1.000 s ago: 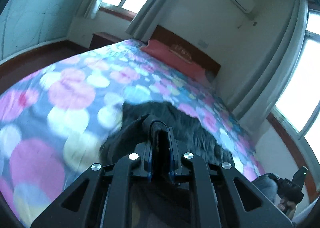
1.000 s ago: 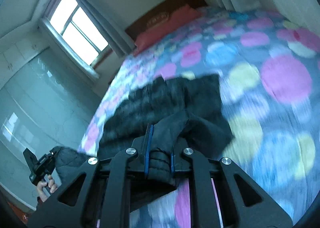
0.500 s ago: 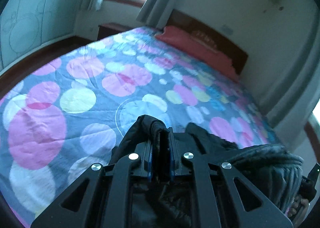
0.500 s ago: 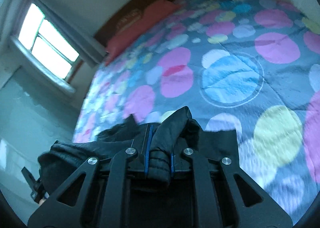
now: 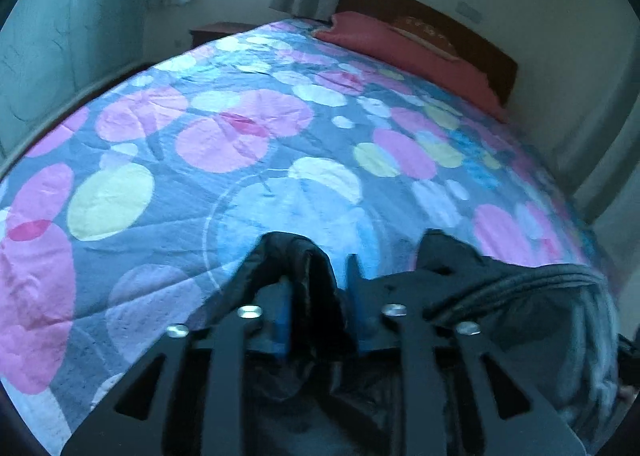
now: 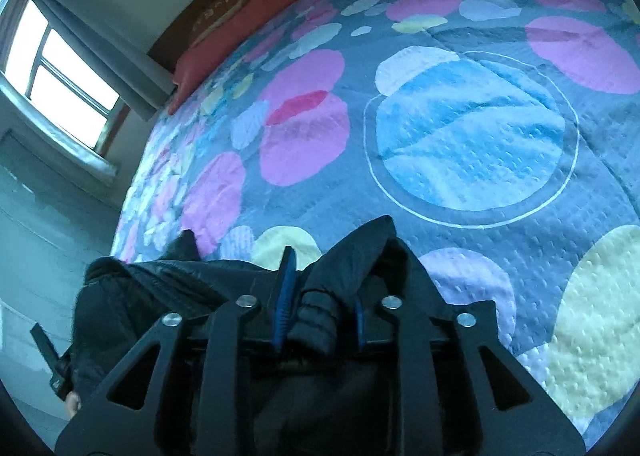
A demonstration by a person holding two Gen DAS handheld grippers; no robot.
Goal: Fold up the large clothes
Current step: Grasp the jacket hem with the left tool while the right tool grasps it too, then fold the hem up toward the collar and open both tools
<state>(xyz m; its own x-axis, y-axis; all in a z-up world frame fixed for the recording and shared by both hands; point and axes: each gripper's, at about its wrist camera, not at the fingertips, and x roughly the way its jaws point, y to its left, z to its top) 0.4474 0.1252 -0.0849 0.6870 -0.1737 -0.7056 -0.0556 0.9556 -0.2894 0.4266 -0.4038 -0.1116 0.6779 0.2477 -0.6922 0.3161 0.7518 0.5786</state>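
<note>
A black padded jacket lies bunched at the near edge of the bed, seen in both wrist views. My left gripper has its jaws parted, with a fold of the jacket still between the blue pads. My right gripper also has its jaws parted around a ribbed cuff or hem of the jacket. Both grippers are low over the bedspread. The rest of the jacket is hidden under the gripper frames.
The bed has a spotted pink, blue and yellow bedspread. A red pillow lies at the wooden headboard. Windows with curtains and walls surround the bed. A nightstand stands at the far left.
Both grippers carried the jacket forward and down toward the bed. Their jaws have widened from tightly shut on the fabric to parted around it.
</note>
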